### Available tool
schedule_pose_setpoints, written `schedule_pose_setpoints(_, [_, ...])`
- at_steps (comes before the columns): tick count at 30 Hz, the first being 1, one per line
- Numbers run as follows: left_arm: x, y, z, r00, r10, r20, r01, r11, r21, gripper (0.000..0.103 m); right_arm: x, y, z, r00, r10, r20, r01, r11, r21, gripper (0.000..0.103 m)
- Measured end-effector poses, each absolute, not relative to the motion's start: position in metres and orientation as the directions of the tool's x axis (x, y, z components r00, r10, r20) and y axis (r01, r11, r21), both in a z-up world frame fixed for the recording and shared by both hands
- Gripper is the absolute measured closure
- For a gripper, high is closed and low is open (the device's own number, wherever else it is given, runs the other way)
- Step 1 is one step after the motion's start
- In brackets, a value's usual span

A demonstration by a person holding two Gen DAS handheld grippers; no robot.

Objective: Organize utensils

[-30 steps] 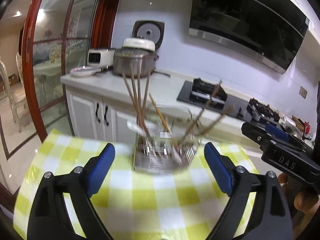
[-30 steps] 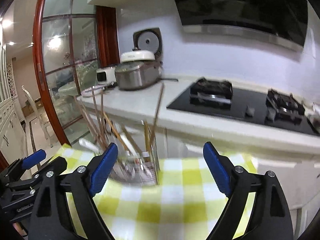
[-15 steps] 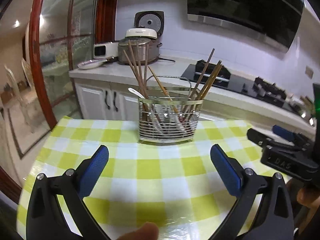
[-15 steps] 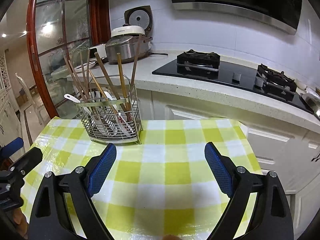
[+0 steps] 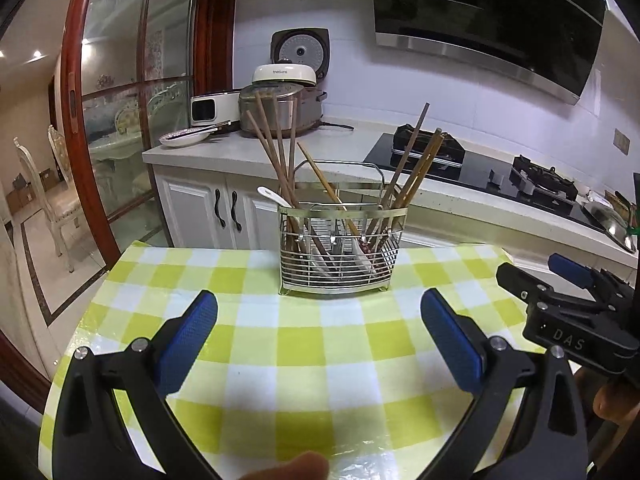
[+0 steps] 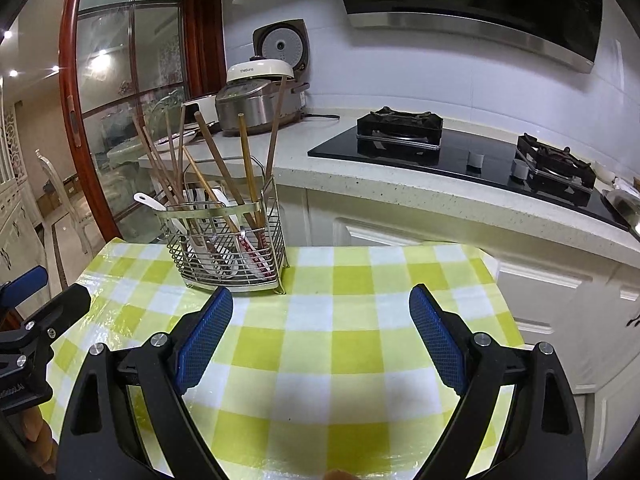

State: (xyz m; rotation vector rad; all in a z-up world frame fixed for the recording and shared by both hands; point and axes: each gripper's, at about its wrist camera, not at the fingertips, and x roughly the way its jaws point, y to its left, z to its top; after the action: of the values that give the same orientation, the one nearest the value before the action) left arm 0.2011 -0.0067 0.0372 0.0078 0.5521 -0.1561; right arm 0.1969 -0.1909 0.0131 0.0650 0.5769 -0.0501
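The tabletop (image 5: 304, 344), under a green-checked cloth, carries a wire utensil basket (image 5: 340, 252) at its far edge, chopsticks (image 5: 280, 152) and a white spoon (image 5: 274, 196) standing loosely inside, probably for sorting. Both the left hand-held gripper (image 5: 320, 332) and the right hand-held gripper (image 6: 320, 332) hover spread and empty (the right's body reads "DAS"). The rice cooker (image 5: 284, 74) reads "thesuns".

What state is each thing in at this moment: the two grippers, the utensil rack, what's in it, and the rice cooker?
left gripper: open, holding nothing, above the checked tablecloth.
right gripper: open, holding nothing.
wire utensil rack: upright on the tablecloth, untouched.
chopsticks: standing in the rack, leaning in different directions.
white spoon: in the rack, handle sticking out.
rice cooker: on the counter, lid open.
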Motion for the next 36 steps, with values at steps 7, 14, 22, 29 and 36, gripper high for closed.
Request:
schedule_pose_setpoints(7, [0.2024,-0.0054,0.0361,0.839,-0.139,-0.526,0.141,0.989,-0.037,0.005,0.1968,-0.1900,0.0128,0.839,-0.031,-0.543,0.065,0.997,0.044,0.019])
schedule_pose_setpoints(14, [0.2029,-0.0038,0.0356,0.839,-0.144,-0.525,0.146,0.989,-0.038,0.005,0.1967,-0.1902,0.0130,0.839,-0.029,-0.543,0.063,0.997,0.045,0.019])
schedule_pose_setpoints(22, [0.2017,-0.0024,0.0355,0.841,-0.145,-0.521,0.145,0.989,-0.042,0.004,0.1938,-0.1902,0.0147,0.841,-0.028,-0.540,0.062,0.997,0.044,0.019])
schedule_pose_setpoints(29, [0.2019,-0.0016,0.0358,0.841,-0.143,-0.521,0.142,0.989,-0.043,0.005,0.1925,-0.1919,0.0169,0.842,-0.028,-0.539,0.063,0.997,0.046,0.019])
schedule_pose_setpoints(36, [0.2018,-0.0015,0.0363,0.842,-0.146,-0.519,0.144,0.989,-0.045,0.004,0.1922,-0.1919,0.0170,0.842,-0.029,-0.538,0.063,0.997,0.045,0.019])
